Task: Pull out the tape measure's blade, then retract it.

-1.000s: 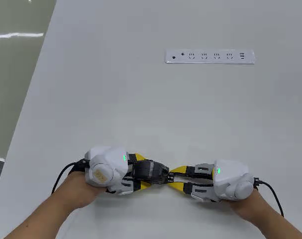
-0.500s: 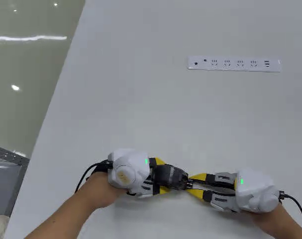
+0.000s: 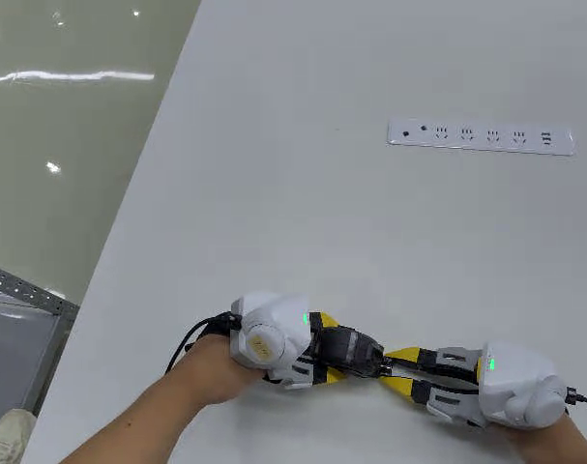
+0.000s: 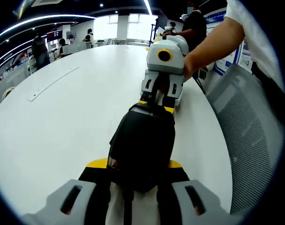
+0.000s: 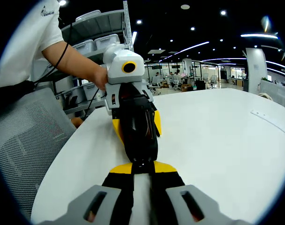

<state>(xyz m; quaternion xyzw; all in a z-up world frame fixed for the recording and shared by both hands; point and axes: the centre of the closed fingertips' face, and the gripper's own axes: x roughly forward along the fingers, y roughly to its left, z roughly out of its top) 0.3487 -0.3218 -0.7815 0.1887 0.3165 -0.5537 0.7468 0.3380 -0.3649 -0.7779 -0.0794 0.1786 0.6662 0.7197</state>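
A white tabletop [image 3: 370,213] carries a power strip [image 3: 480,136] toward its far edge. By the near edge, the left gripper [image 3: 324,348] clamps the black tape measure [image 3: 353,350]. The right gripper [image 3: 392,369] has its fingers closed at the case's mouth, seemingly on the blade tip. The pull should probably run straight and level with the tabletop, with the case held steady.

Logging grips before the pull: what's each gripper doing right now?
Left gripper: closed on the tape measure.
Right gripper: closed, apparently on its blade tip.
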